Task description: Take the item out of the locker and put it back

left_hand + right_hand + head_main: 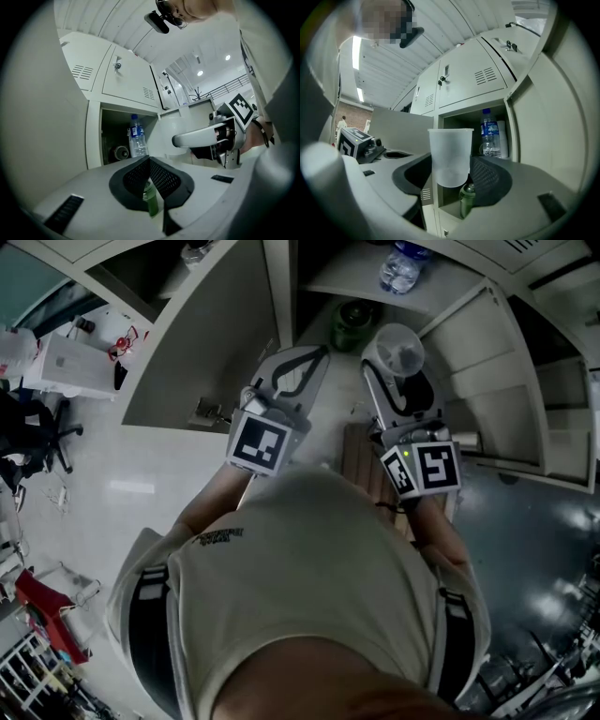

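Note:
A translucent plastic cup (450,157) is upright between the jaws of my right gripper (451,165), which is shut on its sides. In the head view the cup (397,349) and right gripper (399,367) are held just outside the open locker compartment (352,282). Inside the locker stand a clear water bottle (401,266) and, lower down, a dark green bottle (354,324). My left gripper (313,354) hovers to the left of the cup, its jaws shut and empty. The left gripper view looks past its fingertips (149,159) at the water bottle (137,136) and the green bottle (151,199).
The locker's door (202,343) swings open on the left, and another panel (487,362) angles out on the right. Closed locker doors (471,77) sit above the open compartment. A wooden stool or bench (361,460) is under my right arm. An office chair (37,432) is far left.

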Motion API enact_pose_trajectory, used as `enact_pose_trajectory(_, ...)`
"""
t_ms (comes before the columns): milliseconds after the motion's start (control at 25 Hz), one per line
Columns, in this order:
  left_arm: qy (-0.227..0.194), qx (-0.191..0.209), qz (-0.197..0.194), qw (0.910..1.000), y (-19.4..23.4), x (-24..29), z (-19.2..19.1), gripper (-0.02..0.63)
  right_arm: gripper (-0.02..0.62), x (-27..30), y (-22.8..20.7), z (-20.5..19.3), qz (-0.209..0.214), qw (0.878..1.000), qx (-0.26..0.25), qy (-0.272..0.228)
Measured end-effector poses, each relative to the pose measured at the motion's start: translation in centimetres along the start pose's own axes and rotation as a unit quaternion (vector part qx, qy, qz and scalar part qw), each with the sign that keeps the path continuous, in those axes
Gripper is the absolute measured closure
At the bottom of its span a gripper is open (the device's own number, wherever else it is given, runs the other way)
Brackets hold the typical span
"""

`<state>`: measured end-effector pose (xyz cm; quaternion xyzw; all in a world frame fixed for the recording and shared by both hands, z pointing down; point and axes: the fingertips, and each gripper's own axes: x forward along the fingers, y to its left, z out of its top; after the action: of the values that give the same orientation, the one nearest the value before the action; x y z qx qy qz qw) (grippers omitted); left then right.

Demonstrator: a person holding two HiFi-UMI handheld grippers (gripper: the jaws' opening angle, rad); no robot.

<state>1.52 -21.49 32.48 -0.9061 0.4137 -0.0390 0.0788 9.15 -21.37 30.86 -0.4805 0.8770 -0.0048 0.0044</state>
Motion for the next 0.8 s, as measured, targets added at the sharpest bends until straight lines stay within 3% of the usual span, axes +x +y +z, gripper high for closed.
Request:
enact_pose_trajectory(360,-0.026,-0.01,0.012,0.9995,0.3,-0.5,0.8,0.594,0.337,-0.3,0.0,-0.5,0.001,1.0,0.003,0.006)
enact_pose_trajectory(800,-0.009,-0.02,0.008,0.9997,-0.2,-0.5,0.1,0.594,0.337,-0.9,-0.1,-1.1,-0.001,1.0,0.008,0.016)
